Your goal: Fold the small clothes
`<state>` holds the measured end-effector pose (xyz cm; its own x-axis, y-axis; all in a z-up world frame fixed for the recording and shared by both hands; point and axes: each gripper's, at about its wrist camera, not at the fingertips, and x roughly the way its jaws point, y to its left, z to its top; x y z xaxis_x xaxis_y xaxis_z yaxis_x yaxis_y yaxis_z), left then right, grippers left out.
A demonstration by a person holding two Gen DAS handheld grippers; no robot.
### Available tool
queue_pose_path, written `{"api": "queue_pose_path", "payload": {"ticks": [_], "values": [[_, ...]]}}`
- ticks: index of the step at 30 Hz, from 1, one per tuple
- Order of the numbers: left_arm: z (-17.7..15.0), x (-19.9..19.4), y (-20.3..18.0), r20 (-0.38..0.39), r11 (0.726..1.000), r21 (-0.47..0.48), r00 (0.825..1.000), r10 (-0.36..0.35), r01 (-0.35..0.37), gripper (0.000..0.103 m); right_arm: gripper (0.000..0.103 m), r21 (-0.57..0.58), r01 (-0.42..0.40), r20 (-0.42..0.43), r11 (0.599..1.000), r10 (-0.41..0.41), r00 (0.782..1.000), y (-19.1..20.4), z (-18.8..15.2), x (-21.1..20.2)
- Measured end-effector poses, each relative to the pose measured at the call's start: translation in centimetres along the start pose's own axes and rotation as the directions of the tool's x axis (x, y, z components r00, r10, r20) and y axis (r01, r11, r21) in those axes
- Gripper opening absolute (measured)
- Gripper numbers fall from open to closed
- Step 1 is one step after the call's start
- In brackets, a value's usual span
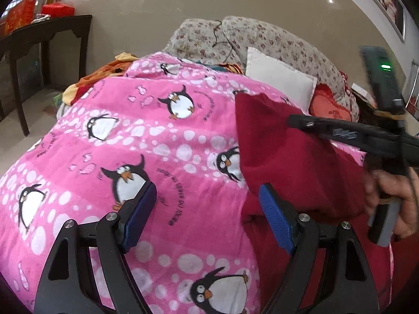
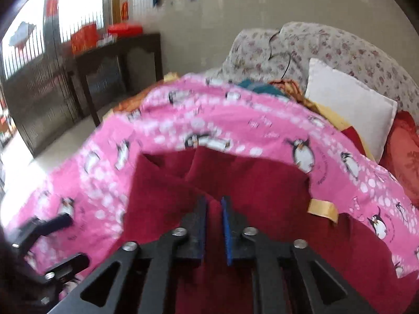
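A dark red garment (image 1: pixel 293 157) lies on a pink penguin blanket (image 1: pixel 162 141). My left gripper (image 1: pixel 207 201) is open and empty, low over the blanket just left of the garment's edge. My right gripper (image 2: pixel 213 210) is shut on a raised fold of the red garment (image 2: pixel 235 180) and holds it up above the blanket (image 2: pixel 262 130). The right gripper also shows in the left wrist view (image 1: pixel 301 123), held by a hand over the garment. The left gripper's fingers (image 2: pixel 52 225) show at the lower left of the right wrist view.
A white pillow (image 1: pixel 280 81) and a floral cushion (image 1: pixel 262 39) lie at the far end of the bed. Orange and yellow clothes (image 1: pixel 104 76) are piled past the blanket. A dark wooden table (image 1: pixel 44 41) with red boxes stands at left.
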<state>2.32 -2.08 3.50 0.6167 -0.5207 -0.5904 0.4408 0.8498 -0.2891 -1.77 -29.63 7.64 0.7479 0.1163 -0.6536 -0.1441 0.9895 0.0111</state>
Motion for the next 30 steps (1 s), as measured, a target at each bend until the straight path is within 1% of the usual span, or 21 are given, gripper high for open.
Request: {"api": "queue_pose_path", "payload": {"ticks": [1, 2, 3, 5, 7, 9, 10, 12, 13, 15, 16, 17, 20, 22, 23, 24, 25, 27, 28, 29, 30], "values": [[0.1, -0.2, 0.2, 0.009, 1.000, -0.007, 1.000, -0.002, 0.002, 0.081, 0.040, 0.011, -0.005, 0.023, 1.000, 0.005, 1.000, -0.1, 0.0, -1.2], [0.1, -0.3, 0.3, 0.015, 1.000, -0.011, 1.000, -0.006, 0.006, 0.081, 0.042, 0.010, -0.021, 0.035, 1.000, 0.021, 0.999, 0.1, -0.3, -2.6], [0.1, -0.4, 0.3, 0.016, 1.000, -0.010, 1.000, -0.009, 0.009, 0.081, 0.042, 0.001, -0.040, 0.039, 0.999, 0.040, 0.998, 0.4, -0.5, -3.3], [0.1, -0.3, 0.1, 0.011, 1.000, 0.006, 1.000, -0.006, 0.006, 0.081, 0.042, -0.032, -0.113, 0.037, 0.993, 0.114, 0.993, 1.8, -1.9, -4.6], [0.0, -0.1, -0.2, 0.007, 1.000, 0.024, 1.000, 0.018, -0.019, 0.081, 0.042, -0.081, -0.136, 0.002, 0.987, 0.137, 0.991, 3.2, -3.5, -4.5], [0.0, 0.1, -0.1, 0.002, 0.999, 0.020, 1.000, 0.025, -0.025, 0.081, 0.042, -0.144, -0.108, -0.051, 0.984, 0.101, 0.994, 4.4, -5.3, -3.2], [0.1, 0.1, 0.1, -0.001, 1.000, 0.013, 1.000, 0.023, -0.023, 0.081, 0.042, -0.165, -0.047, -0.086, 0.985, 0.034, 0.996, 4.6, -6.3, -1.8], [0.0, 0.1, 0.4, 0.000, 1.000, 0.000, 1.000, 0.020, -0.020, 0.081, 0.042, -0.123, -0.014, -0.133, 0.992, -0.003, 0.991, 3.6, -7.7, -0.1], [0.0, 0.1, 0.5, 0.003, 1.000, -0.005, 1.000, 0.016, -0.016, 0.081, 0.042, -0.050, -0.055, -0.145, 0.997, 0.047, 0.988, 2.5, -8.1, 0.0], [0.0, 0.0, 0.5, 0.010, 1.000, -0.007, 1.000, 0.010, -0.010, 0.081, 0.042, 0.034, -0.111, -0.121, 0.993, 0.114, 0.986, 1.2, -8.2, -1.3], [0.0, 0.0, 0.4, 0.014, 1.000, -0.004, 1.000, 0.006, -0.006, 0.081, 0.042, 0.071, -0.129, -0.095, 0.989, 0.136, 0.986, 0.4, -8.3, -2.5], [0.0, 0.0, 0.3, 0.016, 1.000, 0.001, 1.000, 0.003, -0.003, 0.081, 0.042, 0.093, -0.128, -0.065, 0.987, 0.135, 0.989, -0.3, -8.4, -3.7], [-0.1, -0.2, -0.3, 0.023, 1.000, 0.020, 1.000, -0.005, 0.005, 0.081, 0.042, 0.149, -0.044, -0.012, 0.988, 0.046, 0.999, -3.4, -9.7, -7.1], [-0.1, -0.5, -0.9, 0.024, 0.999, 0.027, 0.999, -0.022, 0.021, 0.081, 0.042, 0.196, 0.060, 0.003, 0.979, -0.062, 0.998, -6.2, -10.9, -9.3], [0.0, -0.6, -1.3, 0.024, 0.999, 0.022, 0.999, -0.035, 0.035, 0.081, 0.042, 0.224, 0.115, 0.006, 0.968, -0.119, 0.993, -7.8, -11.5, -10.3], [0.1, -0.8, -1.6, 0.024, 0.999, 0.018, 0.999, -0.048, 0.048, 0.081, 0.042, 0.253, 0.171, 0.004, 0.952, -0.178, 0.984, -9.4, -12.1, -11.2], [0.2, -0.9, -2.1, 0.022, 0.998, 0.016, 0.998, -0.063, 0.063, 0.081, 0.043, 0.285, 0.241, 0.000, 0.928, -0.252, 0.968, -11.2, -12.7, -12.0], [0.6, -1.0, -3.2, 0.017, 0.997, 0.027, 0.997, -0.073, 0.072, 0.081, 0.046, 0.318, 0.362, -0.020, 0.876, -0.375, 0.927, -14.1, -13.7, -13.3], [0.9, -0.9, -3.9, 0.013, 0.997, 0.040, 0.998, -0.064, 0.063, 0.081, 0.046, 0.339, 0.389, -0.032, 0.857, -0.402, 0.915, -15.4, -14.0, -13.5], [1.2, -0.7, -4.6, 0.009, 0.997, 0.054, 0.999, -0.051, 0.050, 0.081, 0.046, 0.361, 0.387, -0.042, 0.848, -0.400, 0.916, -16.7, -14.2, -13.6], [1.4, -0.5, -5.3, 0.002, 0.997, 0.066, 0.999, -0.041, 0.041, 0.081, 0.046, 0.388, 0.357, -0.048, 0.850, -0.368, 0.928, -17.8, -14.4, -13.3]]}}
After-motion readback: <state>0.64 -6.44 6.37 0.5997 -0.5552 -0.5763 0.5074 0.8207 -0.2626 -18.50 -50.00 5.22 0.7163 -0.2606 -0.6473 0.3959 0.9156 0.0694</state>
